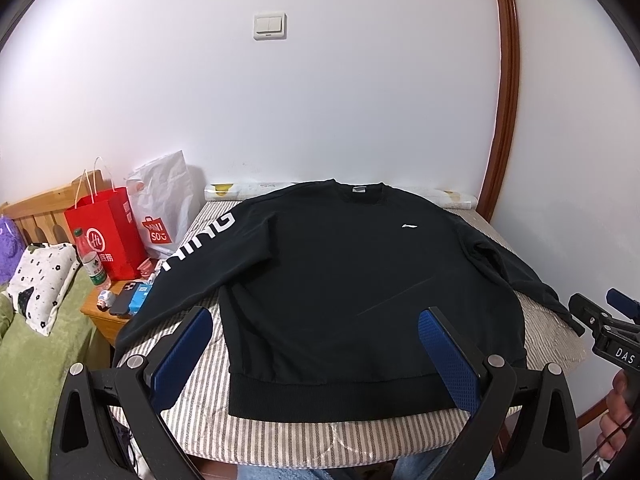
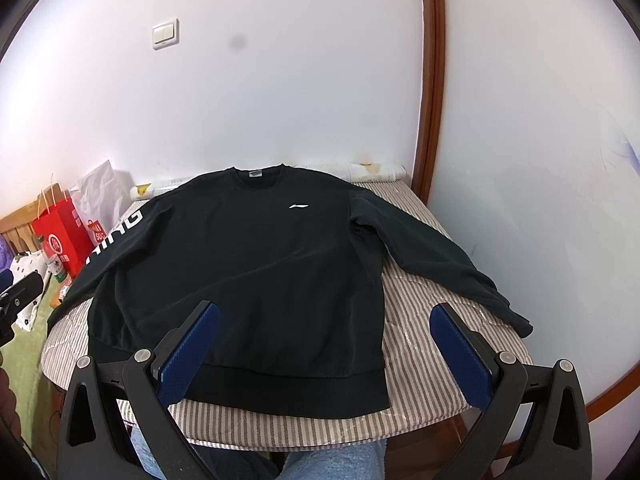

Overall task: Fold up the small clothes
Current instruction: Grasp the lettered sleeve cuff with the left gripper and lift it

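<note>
Above the sweatshirt (image 1: 360, 272), both grippers seemingly agape.

The left gripper (image 1: 316, 348) hovers with jaws spread wide above the hem of a black sweatshirt (image 1: 340, 264) lying flat on the striped mattress (image 1: 280, 436). To its right, the right gripper (image 1: 608, 320) is partly visible.

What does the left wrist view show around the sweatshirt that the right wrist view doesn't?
Only the left wrist view shows the nightstand with phones, a small figure and a blue box, plus the person's hand holding the right gripper. Only the right wrist view shows the plain sleeve's cuff lying fully on the striped cover. Both show the black sweatshirt spread flat and unfolded, the red bag, the wall switch, and open grippers, left gripper and right gripper.
</note>
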A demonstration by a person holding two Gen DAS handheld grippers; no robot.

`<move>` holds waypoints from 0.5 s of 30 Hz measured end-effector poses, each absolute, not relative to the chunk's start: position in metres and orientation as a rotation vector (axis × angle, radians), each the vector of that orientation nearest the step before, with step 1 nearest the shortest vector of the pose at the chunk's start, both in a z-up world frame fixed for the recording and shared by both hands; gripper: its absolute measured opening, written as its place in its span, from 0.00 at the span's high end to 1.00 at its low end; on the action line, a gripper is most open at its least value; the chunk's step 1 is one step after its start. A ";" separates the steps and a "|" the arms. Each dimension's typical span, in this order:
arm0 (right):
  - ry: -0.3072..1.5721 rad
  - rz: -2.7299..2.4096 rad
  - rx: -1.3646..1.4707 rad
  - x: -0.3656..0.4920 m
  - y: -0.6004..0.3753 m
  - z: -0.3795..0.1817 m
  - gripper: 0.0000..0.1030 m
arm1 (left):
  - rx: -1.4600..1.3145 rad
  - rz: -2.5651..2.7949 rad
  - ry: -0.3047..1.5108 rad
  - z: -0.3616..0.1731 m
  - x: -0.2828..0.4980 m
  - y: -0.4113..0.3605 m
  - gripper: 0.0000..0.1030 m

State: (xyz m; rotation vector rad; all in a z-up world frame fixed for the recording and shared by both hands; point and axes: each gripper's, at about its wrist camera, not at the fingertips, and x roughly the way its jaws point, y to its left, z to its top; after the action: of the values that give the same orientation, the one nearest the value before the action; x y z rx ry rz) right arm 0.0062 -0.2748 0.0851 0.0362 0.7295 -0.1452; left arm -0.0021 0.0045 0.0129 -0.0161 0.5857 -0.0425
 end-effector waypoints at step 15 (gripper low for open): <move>0.777 -0.081 0.022 0.036 -0.268 0.045 0.00 | -0.212 -0.049 0.692 -0.057 0.048 0.052 0.00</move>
State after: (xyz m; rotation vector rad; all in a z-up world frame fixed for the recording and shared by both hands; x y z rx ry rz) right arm 0.0360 -0.2682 0.0449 0.0220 0.7771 -0.0813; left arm 0.0479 0.0515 -0.0575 -0.2115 0.6918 -0.0491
